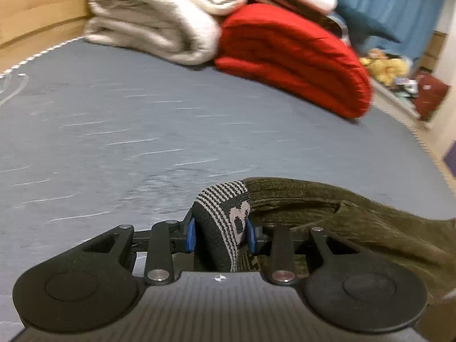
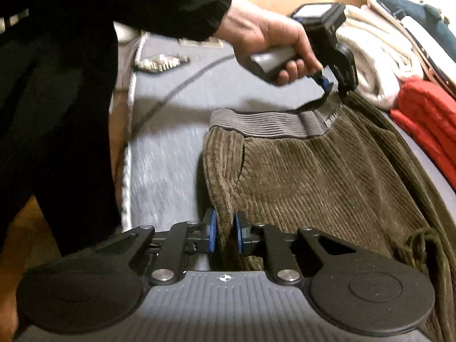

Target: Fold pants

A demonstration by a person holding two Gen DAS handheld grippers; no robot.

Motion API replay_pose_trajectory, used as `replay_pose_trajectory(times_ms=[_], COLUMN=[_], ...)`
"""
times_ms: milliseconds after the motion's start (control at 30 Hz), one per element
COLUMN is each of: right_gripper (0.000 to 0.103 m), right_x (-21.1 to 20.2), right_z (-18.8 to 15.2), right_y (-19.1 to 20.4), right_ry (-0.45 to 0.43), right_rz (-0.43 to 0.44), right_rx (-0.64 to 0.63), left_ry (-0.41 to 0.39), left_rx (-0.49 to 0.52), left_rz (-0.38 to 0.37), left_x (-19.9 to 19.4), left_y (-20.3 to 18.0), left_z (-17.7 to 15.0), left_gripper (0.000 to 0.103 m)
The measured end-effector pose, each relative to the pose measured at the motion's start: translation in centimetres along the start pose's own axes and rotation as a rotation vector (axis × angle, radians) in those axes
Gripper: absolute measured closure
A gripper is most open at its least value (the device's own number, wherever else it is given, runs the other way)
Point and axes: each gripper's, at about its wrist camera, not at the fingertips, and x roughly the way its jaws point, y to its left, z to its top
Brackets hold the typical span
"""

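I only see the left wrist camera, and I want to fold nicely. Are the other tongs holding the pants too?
Observer: Yes. The right tongs are shut on the side edge of the pants.
Operator: Is the waistband lying flat?
Observer: No. One end of the waistband is down on the bed. The other end rises to the left tongs.
Operator: Is anything else on the bed near me?
Observer: A dark cable lies on the bed beyond the waistband, apart from the pants.
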Motion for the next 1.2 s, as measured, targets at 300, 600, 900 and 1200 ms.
replay_pose_trajectory(times_ms=[300,600,900,1200], right_gripper=[0.077,0.059,0.052,0.046], right_x=[0.1,-1.8,-1.7,-1.6], right_z=[0.0,-2.8,-4.8,-6.1], right_y=[-0.7,-5.3,-7.0,-8.9], right_ry=[-0.001,0.010,0.070,0.131], right_rz=[-0.017,-0.081,-0.194,-0.310], right_rx=[0.056,0.319,0.409,0.514], left_ry=[0.014,-0.037,0.263,0.205], left_rx=[0.156,0.216,0.353,0.338], left_rz=[0.115,0.036,0.015,-0.022], left_x=[-0.5,-2.8,1.0,0.0], left_y=[-2.6,-5.5,-8.5,-9.5], left_z=[-1.2,-1.3,-6.1,-5.6], left_gripper=[0.038,0.044,0.064,0.061])
